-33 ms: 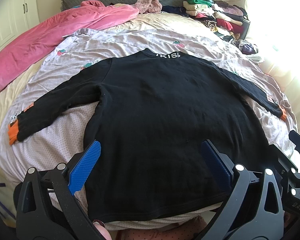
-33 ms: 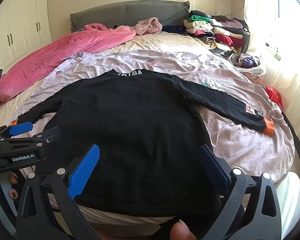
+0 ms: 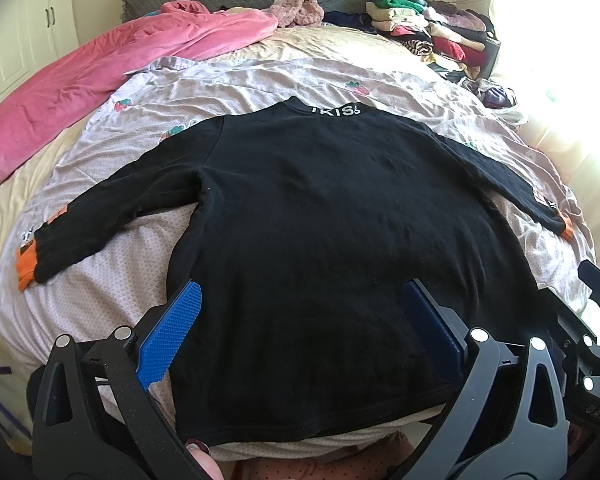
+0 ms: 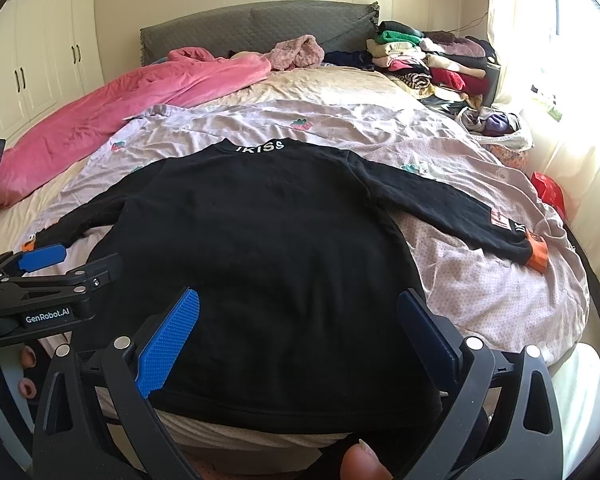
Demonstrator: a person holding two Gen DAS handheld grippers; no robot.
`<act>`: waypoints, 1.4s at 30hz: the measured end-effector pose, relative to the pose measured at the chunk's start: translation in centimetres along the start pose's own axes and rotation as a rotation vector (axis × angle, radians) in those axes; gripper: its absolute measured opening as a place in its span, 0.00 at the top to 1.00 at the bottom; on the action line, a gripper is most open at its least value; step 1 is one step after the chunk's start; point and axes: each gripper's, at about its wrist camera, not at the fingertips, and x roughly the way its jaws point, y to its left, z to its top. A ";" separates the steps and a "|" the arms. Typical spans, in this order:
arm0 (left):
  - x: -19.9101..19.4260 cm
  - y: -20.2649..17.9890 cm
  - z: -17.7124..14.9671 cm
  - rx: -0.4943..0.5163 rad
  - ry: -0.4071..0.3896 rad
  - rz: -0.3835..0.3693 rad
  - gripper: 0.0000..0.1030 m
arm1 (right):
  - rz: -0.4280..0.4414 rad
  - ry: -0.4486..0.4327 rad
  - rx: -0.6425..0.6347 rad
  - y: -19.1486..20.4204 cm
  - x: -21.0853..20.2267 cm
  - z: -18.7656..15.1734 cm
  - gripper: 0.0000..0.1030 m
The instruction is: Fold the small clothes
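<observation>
Left wrist view: the black long-sleeved top with orange cuffs [image 3: 320,248] lies flat, sleeves spread, on the pale dotted bedsheet [image 3: 100,288]. The left gripper [image 3: 300,332] hovers over its hem, blue fingers [image 3: 168,344] spread wide, holding nothing.

Right wrist view: the right gripper [image 4: 296,336] hangs over the hem too, fingers apart, empty.

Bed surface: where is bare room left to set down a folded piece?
Free: the cream sheet between the pink blanket and the clothes pile; also the dotted cover under the shirt's left sleeve. Crowded: the far right corner and the headboard edge.
</observation>
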 end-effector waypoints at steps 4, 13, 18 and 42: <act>0.1 -0.1 0.4 0.002 -0.001 -0.001 0.08 | 0.005 -0.004 0.008 0.0 -0.1 0.3 0.04; 0.8 -1.9 2.5 0.027 0.001 -0.016 0.08 | -0.004 -0.025 0.042 -0.9 0.0 2.1 0.04; 1.5 -2.7 4.2 0.042 -0.014 -0.020 0.08 | -0.030 -0.059 0.070 -2.1 -0.2 3.7 0.04; 4.5 -5.4 11.4 0.074 -0.032 -0.053 0.08 | -0.116 -0.098 0.189 -7.9 3.2 10.0 0.04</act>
